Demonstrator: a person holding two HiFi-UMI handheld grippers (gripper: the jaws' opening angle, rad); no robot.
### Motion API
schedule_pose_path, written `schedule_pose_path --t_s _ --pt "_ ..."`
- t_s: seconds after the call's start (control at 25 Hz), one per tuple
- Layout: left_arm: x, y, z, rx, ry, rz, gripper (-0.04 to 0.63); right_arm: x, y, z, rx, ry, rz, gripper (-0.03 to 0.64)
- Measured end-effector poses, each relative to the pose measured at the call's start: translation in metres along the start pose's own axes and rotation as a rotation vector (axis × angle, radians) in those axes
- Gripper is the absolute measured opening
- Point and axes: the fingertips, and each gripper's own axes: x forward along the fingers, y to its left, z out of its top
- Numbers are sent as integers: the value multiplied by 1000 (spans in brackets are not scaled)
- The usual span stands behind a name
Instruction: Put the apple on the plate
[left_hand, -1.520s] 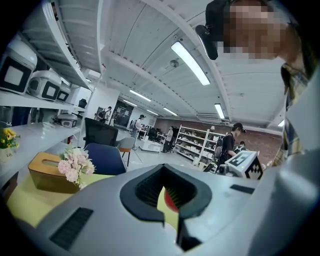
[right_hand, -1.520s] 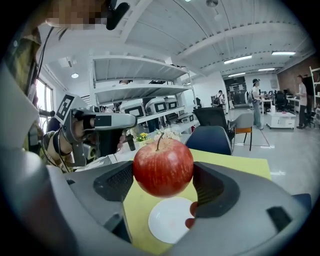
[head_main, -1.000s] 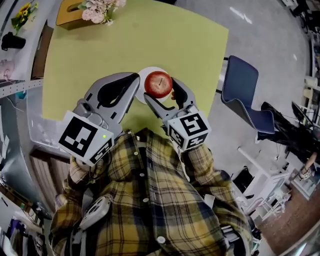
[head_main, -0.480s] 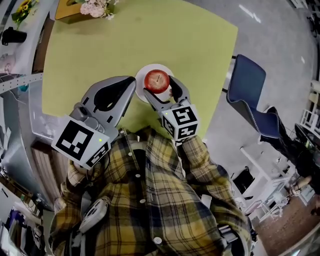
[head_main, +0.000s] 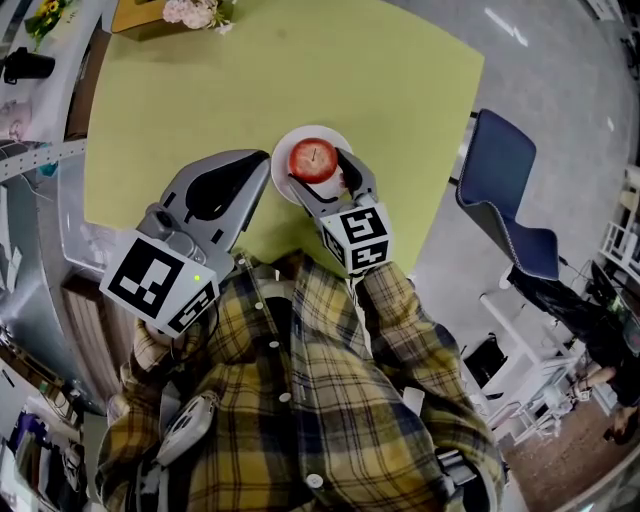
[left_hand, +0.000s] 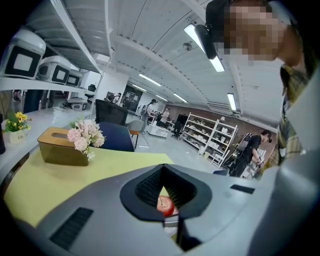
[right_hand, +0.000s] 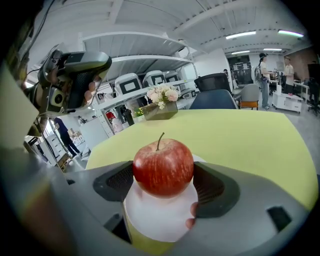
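- Yellow-green table (head_main: 200, 90) fills the head view, with a white plate (head_main: 310, 133) near its near edge and a blue chair (head_main: 500, 190) off to the right.
- Over the last second the right gripper (head_main: 318, 172) has moved forward and down with the apple (head_main: 313, 160). The fruit then hid most of the plate; now it sits centred over it, with white rim showing on most sides.
- In the right gripper view both pads still press the apple's sides, so it is grasped, not let go. Its underside meets the plate in that view, but I cannot tell whether it rests there or hangs just above.
- The left gripper (head_main: 264, 162) has hardly shifted. It waits just left of the plate, jaws closed at the tips with nothing between them.
- Judgement: the carry looks finished, and what remains is to settle the apple and release it.
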Motion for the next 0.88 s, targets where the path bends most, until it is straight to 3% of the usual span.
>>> schedule_pose_path --t_s 0.88 --pt "-4 -5 6 15 -25 -18 -2 -5 4 -8 -12 49 -12 359"
